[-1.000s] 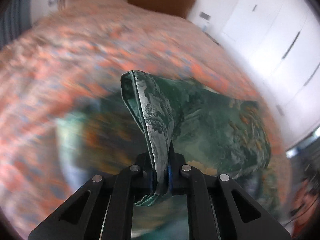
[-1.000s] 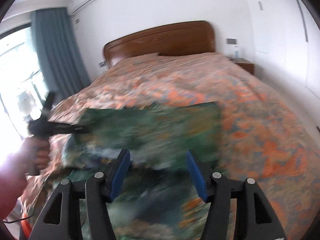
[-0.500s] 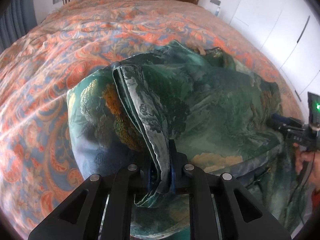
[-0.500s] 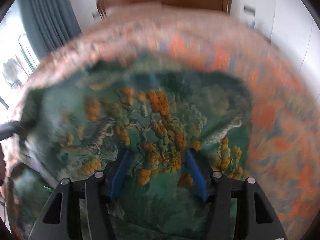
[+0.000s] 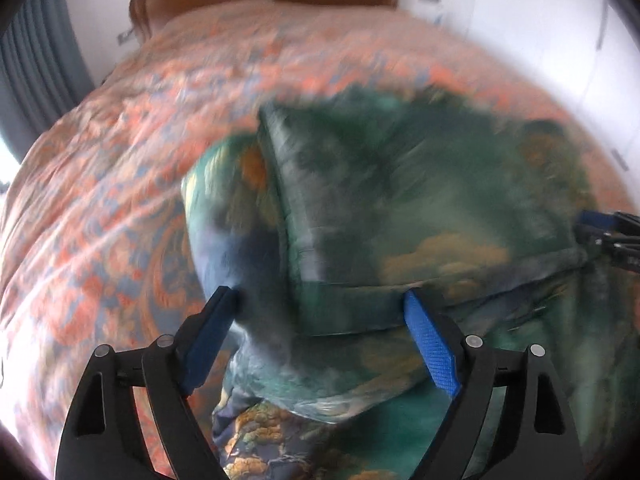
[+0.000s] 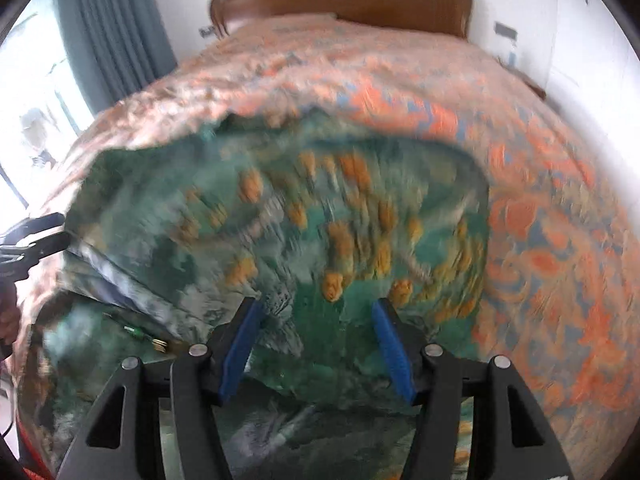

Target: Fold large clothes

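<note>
A large green garment with orange and blue printed patches (image 5: 400, 208) lies partly folded on the bed, one layer doubled over another; it also shows in the right wrist view (image 6: 304, 216). My left gripper (image 5: 320, 304) is open and empty just above the garment's near left part. My right gripper (image 6: 316, 308) is open and empty over the garment's near edge. The right gripper's tip shows at the right edge of the left wrist view (image 5: 608, 236); the left gripper shows at the left edge of the right wrist view (image 6: 32, 240). Both views are motion-blurred.
The orange and blue paisley bedspread (image 5: 100, 208) covers the bed around the garment. A brown wooden headboard (image 6: 344, 0) stands at the far end. Grey-blue curtains (image 6: 108, 40) and a bright window are at the left. White wardrobe doors (image 5: 560, 40) are at the right.
My left gripper has opened and let go of the garment's edge, which now lies folded over. My right gripper stays open and has drawn back slightly.
</note>
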Available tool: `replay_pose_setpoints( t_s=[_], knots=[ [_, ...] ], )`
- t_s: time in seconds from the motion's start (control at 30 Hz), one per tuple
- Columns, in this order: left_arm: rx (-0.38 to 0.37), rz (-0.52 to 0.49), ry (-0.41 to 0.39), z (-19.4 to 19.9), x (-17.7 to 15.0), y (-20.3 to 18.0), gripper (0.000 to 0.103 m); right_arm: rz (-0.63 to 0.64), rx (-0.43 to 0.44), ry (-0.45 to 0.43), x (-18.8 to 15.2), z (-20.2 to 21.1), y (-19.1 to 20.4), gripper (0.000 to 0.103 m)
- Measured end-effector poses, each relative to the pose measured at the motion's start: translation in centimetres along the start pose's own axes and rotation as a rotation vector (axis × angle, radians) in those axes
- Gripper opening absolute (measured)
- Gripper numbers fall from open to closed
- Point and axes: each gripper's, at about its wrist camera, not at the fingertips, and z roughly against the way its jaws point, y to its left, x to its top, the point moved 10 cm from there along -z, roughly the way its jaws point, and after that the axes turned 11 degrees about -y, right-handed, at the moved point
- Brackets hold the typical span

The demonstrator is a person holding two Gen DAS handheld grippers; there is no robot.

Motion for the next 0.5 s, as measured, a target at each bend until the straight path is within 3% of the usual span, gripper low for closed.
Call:
replay_pose_setpoints(
  t_s=[0.13,0.23,0.5],
  knots=[
    [0.057,-0.011,-0.059,3.0,0.3,0.6,0.089,-0.035,-0.039,0.007,-1.0,-0.8,-0.1,0.06],
    [0.115,-0.036,-0.134,6.2,0.9,0.9,0.097,-0.039,-0.042,-0.041,-0.4,1.7,0.5,0.06],
    [0.154,-0.056,-0.203,10.6,1.1,0.6,0.097,-0.006,-0.04,-0.088,-2.0,7.7,1.8,0.06]
  ],
)
